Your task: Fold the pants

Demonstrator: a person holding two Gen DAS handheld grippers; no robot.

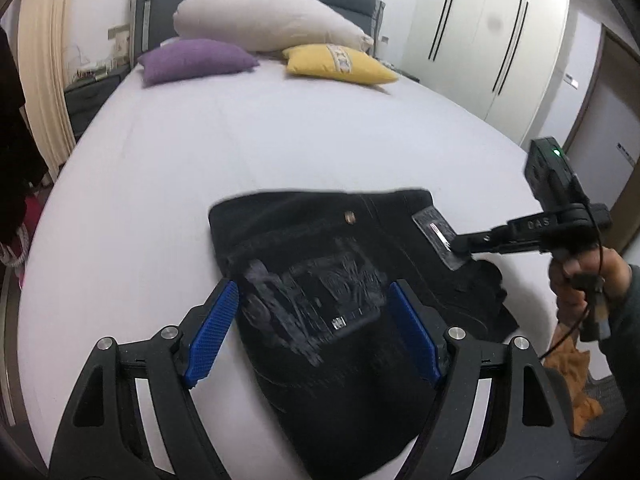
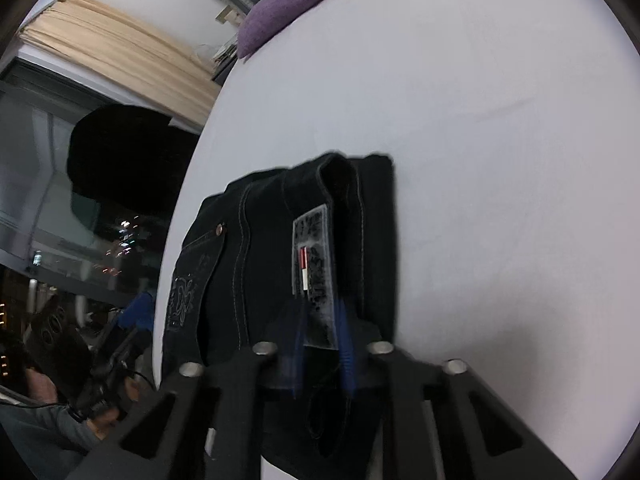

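Note:
Black jeans lie folded in a bundle on the white bed, with a printed back pocket and a grey waistband patch facing up. My left gripper is open, its blue pads spread either side of the pocket, just above the cloth. My right gripper reaches in from the right and is shut on the jeans at the waistband patch. In the right wrist view the jeans fill the middle, and the right gripper pinches the patch edge between its blue pads.
A purple cushion, a yellow cushion and a long white pillow lie at the dark headboard. White wardrobes stand on the right. Orange cloth lies by the bed's right edge. Curtain and dark window on the left.

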